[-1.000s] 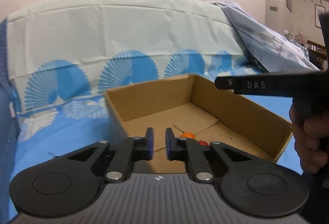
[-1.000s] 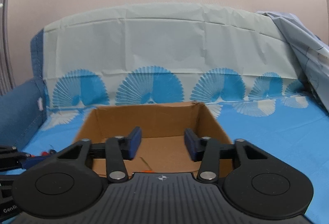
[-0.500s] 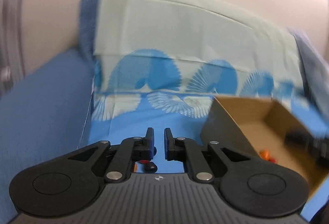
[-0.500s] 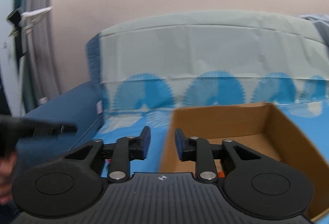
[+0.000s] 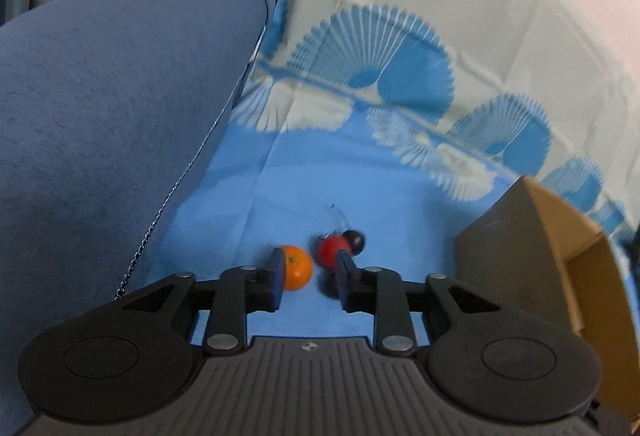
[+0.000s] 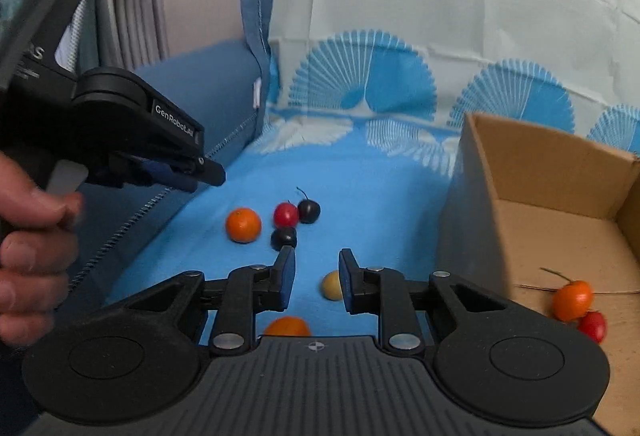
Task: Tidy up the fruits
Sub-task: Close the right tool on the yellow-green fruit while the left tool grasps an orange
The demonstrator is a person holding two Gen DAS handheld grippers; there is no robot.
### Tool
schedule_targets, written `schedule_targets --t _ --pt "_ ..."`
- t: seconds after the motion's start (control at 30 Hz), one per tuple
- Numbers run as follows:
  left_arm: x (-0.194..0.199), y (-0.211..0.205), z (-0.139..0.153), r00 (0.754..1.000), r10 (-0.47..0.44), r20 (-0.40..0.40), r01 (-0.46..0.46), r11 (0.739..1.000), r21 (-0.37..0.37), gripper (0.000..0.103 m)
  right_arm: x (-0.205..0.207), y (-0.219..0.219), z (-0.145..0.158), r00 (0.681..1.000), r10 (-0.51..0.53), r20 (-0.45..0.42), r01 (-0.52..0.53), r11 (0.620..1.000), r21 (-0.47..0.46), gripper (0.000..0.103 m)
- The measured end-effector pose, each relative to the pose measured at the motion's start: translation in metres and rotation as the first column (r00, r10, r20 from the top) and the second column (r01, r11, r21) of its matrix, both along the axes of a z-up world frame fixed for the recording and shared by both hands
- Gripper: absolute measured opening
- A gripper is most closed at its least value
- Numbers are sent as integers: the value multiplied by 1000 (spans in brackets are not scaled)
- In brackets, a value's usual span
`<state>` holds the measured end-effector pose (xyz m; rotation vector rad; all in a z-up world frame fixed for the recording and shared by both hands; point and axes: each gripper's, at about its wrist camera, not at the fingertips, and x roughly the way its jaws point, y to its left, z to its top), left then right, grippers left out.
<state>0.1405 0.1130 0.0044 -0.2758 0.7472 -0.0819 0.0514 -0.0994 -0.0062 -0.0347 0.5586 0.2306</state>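
Note:
Loose fruit lies on the blue cloth left of a cardboard box (image 6: 552,160): an orange (image 6: 243,224), a red fruit (image 6: 286,214), a dark cherry (image 6: 308,211), another dark fruit (image 6: 284,236), a small yellow one (image 6: 331,286) and an orange one (image 6: 287,326) half hidden under my right gripper. My left gripper (image 5: 309,268) hovers over the orange (image 5: 296,268) and red fruit (image 5: 332,250); its jaws are opening with nothing pressed between them. My right gripper (image 6: 316,268) is shut and empty above the yellow fruit. The box holds an orange fruit (image 6: 572,300) and a red one (image 6: 593,326).
A dark blue sofa cushion (image 5: 100,136) rises along the left of the cloth. A fan-patterned sheet (image 6: 400,36) covers the backrest behind. A person's hand (image 6: 36,236) holds the left gripper (image 6: 200,172) at the left of the right wrist view. The box corner (image 5: 520,236) stands close on the right.
Both views have swung left from the box interior to the loose fruit on the cloth. The left jaws have spread apart; the right jaws have narrowed.

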Motion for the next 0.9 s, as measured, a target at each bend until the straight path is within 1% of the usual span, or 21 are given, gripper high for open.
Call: schedule_targets --t 0.07,0.1,0.13,0.17,0.3,0.43,0.57,0.63,0.67,0.73,0.8,0.87,0.9 --pt "7 -4 -7 1000 -7 -22 7 999 31 43 13 1 -7 999 -34 -8 34 999 4 38" --pt "10 -5 -9 1000 -9 -29 10 999 44 45 20 1 -10 999 -51 -18 51 999 16 43" --pt "13 -6 -12 999 -9 -33 11 998 56 49 27 0 -13 997 -66 -37 67 997 29 43" --pt "15 -7 -14 999 -8 -36 10 998 61 50 35 0 -16 995 -79 -58 81 996 38 43" --pt "25 -6 -22 998 2 -63 2 998 70 50 59 1 -35 982 -111 -149 121 991 53 43" --pt "36 -8 -29 996 14 -84 -7 997 82 51 74 5 -48 968 -125 -216 139 989 50 43" --pt "48 -17 -38 994 42 -102 -31 994 106 53 76 7 -52 964 -123 -234 136 990 40 42" --pt "54 -20 -41 993 57 -105 -43 990 132 53 76 5 -54 962 -117 -247 130 991 38 28" --pt "55 -19 -41 992 69 -105 -54 989 136 53 75 4 -54 962 -115 -248 130 991 44 28" --pt "58 -14 -44 989 83 -119 -71 992 102 53 74 2 -54 963 -115 -242 129 991 44 28" --pt "60 -16 -47 987 64 -145 -52 995 81 53 73 2 -53 965 -114 -234 127 991 40 28" --pt "61 -22 -51 986 33 -161 -16 995 102 53 73 3 -51 966 -117 -229 130 991 42 28" --pt "60 -26 -52 987 23 -161 -1 991 132 52 71 2 -51 967 -117 -227 131 990 45 28"
